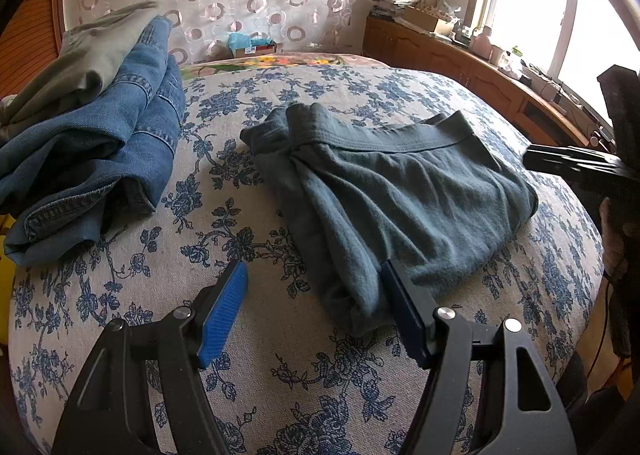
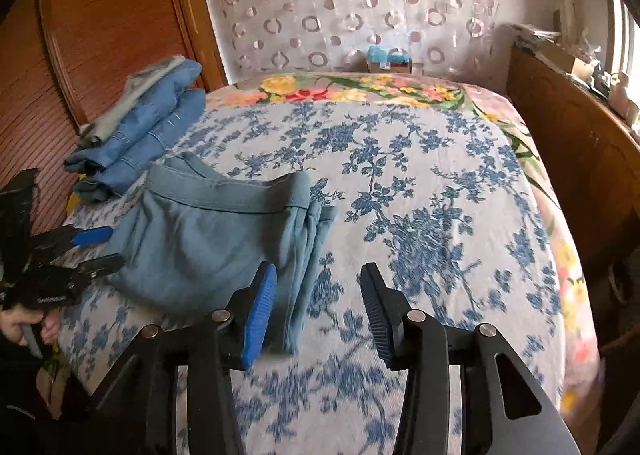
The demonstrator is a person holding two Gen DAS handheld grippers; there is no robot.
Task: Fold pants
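Observation:
Grey-blue pants (image 1: 400, 191) lie folded into a compact bundle on the flowered bed sheet (image 1: 280, 375), waistband on the far side. My left gripper (image 1: 314, 287) is open just above the sheet. Its right finger rests at the bundle's near corner, and a little of the folded edge lies between the jaws. In the right wrist view the same pants (image 2: 208, 239) sit at centre left. My right gripper (image 2: 319, 279) stands open over their right folded edge, and its pads do not press the cloth. Each gripper also shows in the other view: the right gripper (image 1: 560, 163) and the left gripper (image 2: 96, 247).
Crumpled blue jeans (image 1: 100, 143) and an olive garment (image 1: 80, 63) are piled at the bed's far left. A small box (image 1: 252, 45) stands at the head of the bed. A wooden cabinet (image 2: 580, 159) runs along the right side under a bright window (image 1: 532, 3).

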